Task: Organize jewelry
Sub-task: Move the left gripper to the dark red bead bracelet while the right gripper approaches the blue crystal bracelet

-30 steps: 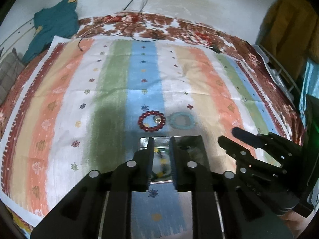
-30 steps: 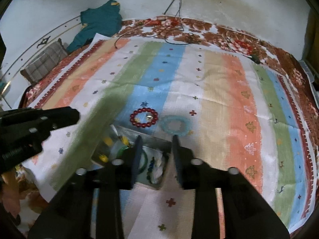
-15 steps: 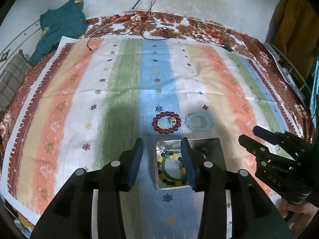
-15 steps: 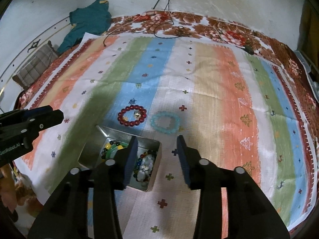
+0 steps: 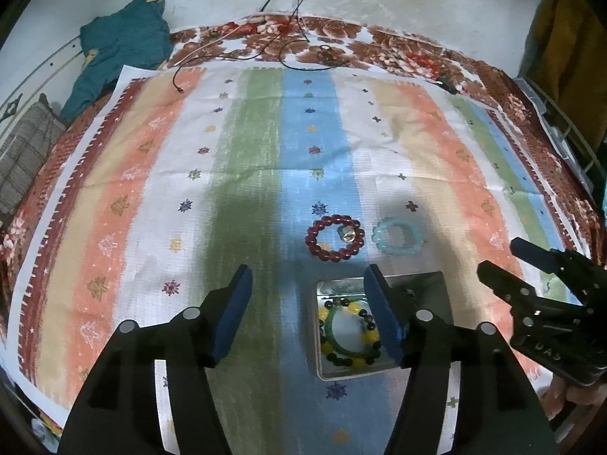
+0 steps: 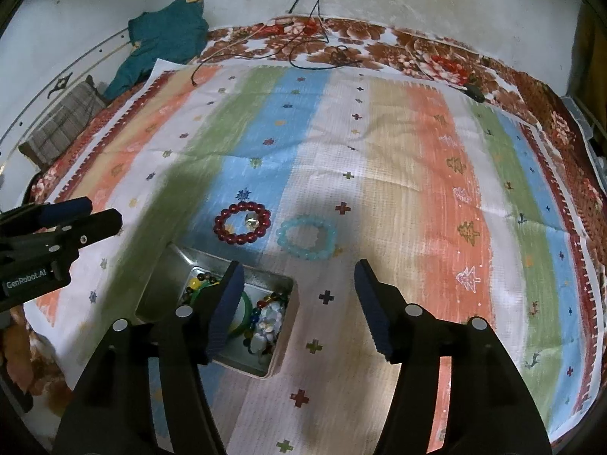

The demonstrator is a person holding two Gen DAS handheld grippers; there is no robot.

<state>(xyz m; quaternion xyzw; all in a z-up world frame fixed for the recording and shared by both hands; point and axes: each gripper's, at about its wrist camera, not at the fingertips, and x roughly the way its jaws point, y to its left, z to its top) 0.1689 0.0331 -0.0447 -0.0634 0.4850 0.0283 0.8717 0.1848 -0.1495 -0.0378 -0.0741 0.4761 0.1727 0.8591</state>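
A metal tin lies open on the striped cloth and holds several bracelets, among them a green bangle and a yellow-and-black bead bracelet. Just beyond it lie a red bead bracelet with a small clear charm inside, and a light blue bead bracelet. My left gripper is open and empty above the tin's near-left side. My right gripper is open and empty, hovering right of the tin.
The striped cloth covers a floral bedspread. A teal garment and a grey checked cushion lie at the far left. Black cables trail across the far edge by the wall.
Both grippers have opened wide and pulled back and up from the tin. The bracelets in the tin are now uncovered.
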